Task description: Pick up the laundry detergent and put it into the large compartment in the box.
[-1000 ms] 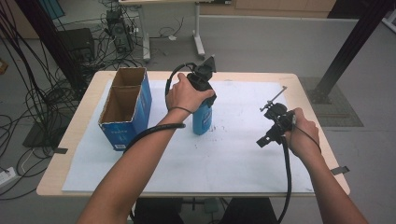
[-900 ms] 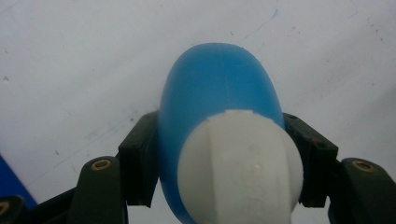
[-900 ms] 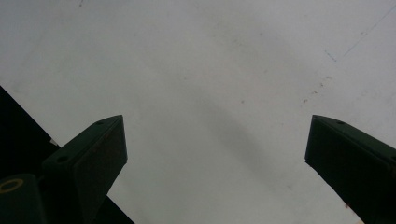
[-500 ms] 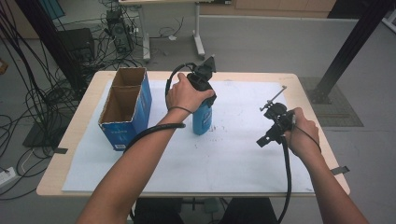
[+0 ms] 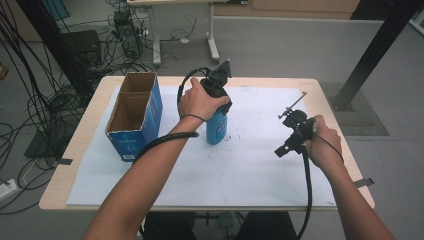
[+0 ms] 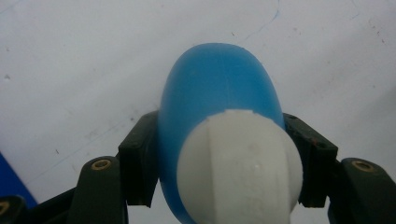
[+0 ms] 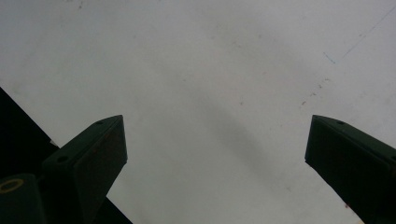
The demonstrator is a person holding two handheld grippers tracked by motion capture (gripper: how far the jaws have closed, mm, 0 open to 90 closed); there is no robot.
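Note:
A blue plastic bottle (image 5: 216, 131) with a white cap stands upright on the white paper (image 5: 240, 172) near the table's middle. My left gripper (image 5: 218, 111) comes down on it from above and is shut on its upper part. In the left gripper view both black pads press the sides of the blue bottle (image 6: 212, 84) just behind its white cap (image 6: 238, 168). My right gripper (image 5: 288, 133) hovers over the paper at the right, apart from the bottle. In the right gripper view my right gripper (image 7: 215, 140) is open, with bare paper between its jaws.
An open-topped blue cardboard box (image 5: 131, 142) with two compartments stands at the left, close beside the left forearm. The wooden table edge (image 5: 85, 150) frames the paper. Cables (image 5: 30, 115) lie on the floor at the left, and a black post (image 5: 370, 60) stands at the far right.

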